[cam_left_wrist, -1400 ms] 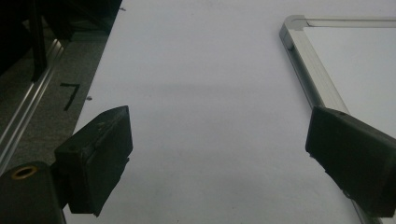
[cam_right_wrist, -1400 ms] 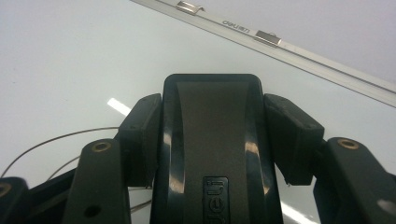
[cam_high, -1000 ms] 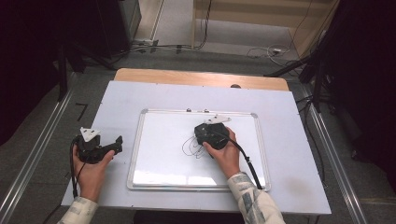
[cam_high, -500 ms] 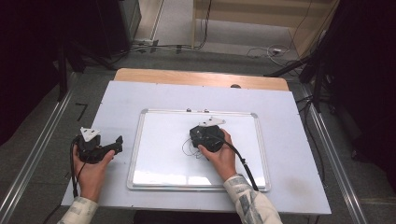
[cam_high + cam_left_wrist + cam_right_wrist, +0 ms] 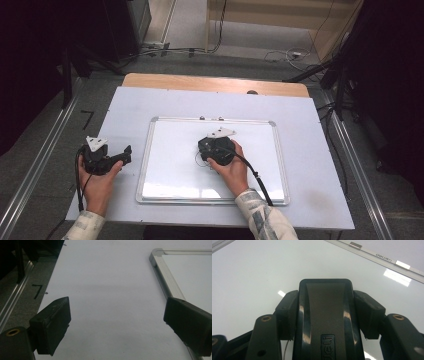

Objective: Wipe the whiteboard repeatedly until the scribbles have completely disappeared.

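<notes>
Leftmost, the left gripper (image 5: 120, 154) rests on the white table (image 5: 310, 150) beside the whiteboard (image 5: 165, 150), jaws wide apart and holding nothing. Further right, the right gripper (image 5: 325, 307) clamps a black eraser (image 5: 325, 315) against the whiteboard's surface.

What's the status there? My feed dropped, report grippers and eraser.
Right gripper shut on black plastic whiteboard eraser, on the silver-framed whiteboard. Left gripper open, over white table. Nothing in the way.

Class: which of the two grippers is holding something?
The right gripper, over the whiteboard, clamps a black eraser; the left gripper is open.
</notes>
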`<state>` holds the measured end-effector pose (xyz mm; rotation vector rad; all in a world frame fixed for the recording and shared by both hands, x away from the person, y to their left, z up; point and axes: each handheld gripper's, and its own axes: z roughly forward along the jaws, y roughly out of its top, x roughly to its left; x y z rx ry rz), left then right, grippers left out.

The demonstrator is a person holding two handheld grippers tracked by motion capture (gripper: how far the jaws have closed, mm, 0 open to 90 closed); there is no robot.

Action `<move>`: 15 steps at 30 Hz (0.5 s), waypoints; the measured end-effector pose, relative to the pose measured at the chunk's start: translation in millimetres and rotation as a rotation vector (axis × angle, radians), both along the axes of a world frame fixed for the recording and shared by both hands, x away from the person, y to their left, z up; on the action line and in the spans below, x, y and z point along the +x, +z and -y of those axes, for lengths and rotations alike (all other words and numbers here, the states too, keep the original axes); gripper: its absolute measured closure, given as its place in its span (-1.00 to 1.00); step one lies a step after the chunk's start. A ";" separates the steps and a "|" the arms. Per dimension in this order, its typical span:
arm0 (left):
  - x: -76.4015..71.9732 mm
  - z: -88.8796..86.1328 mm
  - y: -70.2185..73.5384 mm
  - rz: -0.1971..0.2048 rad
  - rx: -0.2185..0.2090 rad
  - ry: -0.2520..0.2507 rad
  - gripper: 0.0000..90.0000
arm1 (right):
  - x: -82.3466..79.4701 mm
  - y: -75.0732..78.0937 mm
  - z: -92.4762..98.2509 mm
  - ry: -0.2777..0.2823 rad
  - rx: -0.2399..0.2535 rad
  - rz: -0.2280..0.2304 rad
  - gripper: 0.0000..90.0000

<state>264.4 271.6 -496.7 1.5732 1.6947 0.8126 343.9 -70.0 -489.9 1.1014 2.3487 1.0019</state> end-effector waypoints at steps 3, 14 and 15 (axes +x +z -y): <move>0.0 -0.1 0.0 0.000 0.000 0.000 -0.83 | -1.6 -0.2 -2.6 0.007 -0.002 0.002 -0.13; -0.1 -0.1 0.5 0.003 -0.002 0.001 -0.83 | -8.2 -0.8 -13.4 0.021 0.002 0.000 -0.13; -0.1 -0.1 0.5 0.003 -0.002 0.001 -0.83 | -8.8 -0.9 -14.4 0.023 0.002 0.001 -0.13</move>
